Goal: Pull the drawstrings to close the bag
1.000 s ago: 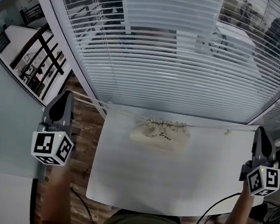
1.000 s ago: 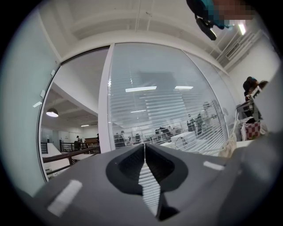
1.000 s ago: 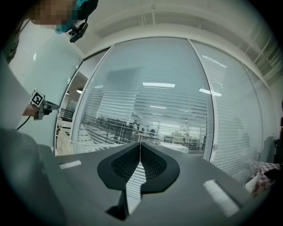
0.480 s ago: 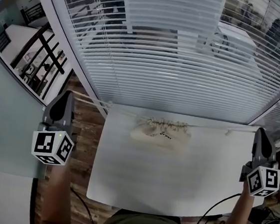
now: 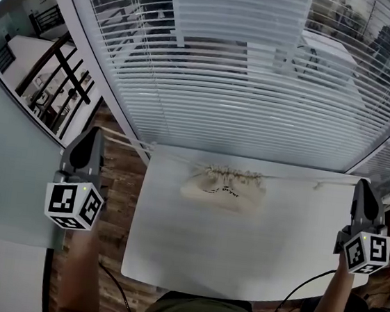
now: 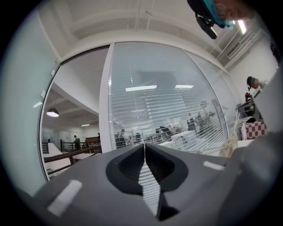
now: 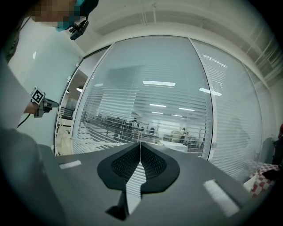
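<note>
Cloth gathered into tight pleats marks the mouth of the cream cloth drawstring bag (image 5: 223, 188), which lies flat on the far middle part of the white rectangular table (image 5: 191, 249), its mouth towards the far edge. From the left end of the mouth we see the thin pale left drawstring (image 5: 130, 139) run straight out past the table's far left corner and over the brown wooden floor (image 5: 117, 192) to the tip of the left gripper (image 5: 94, 130). That gripper is held off the table's left side, well apart from the bag, with its marker cube (image 5: 72, 205) towards us. In the left gripper view its jaws (image 6: 144, 145) meet tip to tip with no gap; the cord itself is too fine to make out there, though the head view shows it ending at the tip.

From the right end of the mouth the thin pale right drawstring (image 5: 297, 176), which carries a small knot, stretches along the table's far edge to the tip of the right gripper (image 5: 364, 181), held at the table's right edge. In the right gripper view we find its jaws (image 7: 140, 143) likewise pressed together. Both cords look straight. Beyond the table stands a glass wall with white slatted blinds (image 5: 245, 87), and a black cable (image 5: 291, 296) trails off the table's near right corner.
</note>
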The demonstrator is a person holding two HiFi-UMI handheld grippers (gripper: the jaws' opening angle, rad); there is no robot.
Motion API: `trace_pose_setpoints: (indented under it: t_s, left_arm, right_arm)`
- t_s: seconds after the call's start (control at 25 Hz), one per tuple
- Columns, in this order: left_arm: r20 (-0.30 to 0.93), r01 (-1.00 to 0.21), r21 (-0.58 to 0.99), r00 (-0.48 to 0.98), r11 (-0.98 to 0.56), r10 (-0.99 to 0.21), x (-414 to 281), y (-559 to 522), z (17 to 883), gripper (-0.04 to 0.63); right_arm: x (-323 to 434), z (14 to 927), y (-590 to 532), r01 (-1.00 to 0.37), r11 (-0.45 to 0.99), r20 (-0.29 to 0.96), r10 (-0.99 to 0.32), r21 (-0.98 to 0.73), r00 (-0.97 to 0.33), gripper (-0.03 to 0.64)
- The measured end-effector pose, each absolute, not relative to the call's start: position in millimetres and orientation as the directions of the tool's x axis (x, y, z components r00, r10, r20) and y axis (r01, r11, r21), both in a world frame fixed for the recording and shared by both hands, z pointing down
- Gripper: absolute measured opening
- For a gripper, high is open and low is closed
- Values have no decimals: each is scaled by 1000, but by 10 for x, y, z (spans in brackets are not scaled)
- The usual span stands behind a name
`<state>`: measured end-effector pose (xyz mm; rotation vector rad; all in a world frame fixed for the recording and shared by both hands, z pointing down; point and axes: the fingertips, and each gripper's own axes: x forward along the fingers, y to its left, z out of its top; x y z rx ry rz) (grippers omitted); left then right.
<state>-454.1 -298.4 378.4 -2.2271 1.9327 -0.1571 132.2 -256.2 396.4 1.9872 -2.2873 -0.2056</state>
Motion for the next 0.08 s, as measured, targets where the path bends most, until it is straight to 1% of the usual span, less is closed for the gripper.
trace_pose_setpoints:
  t_s: [0.08]
  left_arm:
    - [-44,-969,-209,145,-133,-988,-4537,-2972,3790,15]
  right_arm:
    - [1324,3969,-2542,-976,136,-9,-990,172,-140,17]
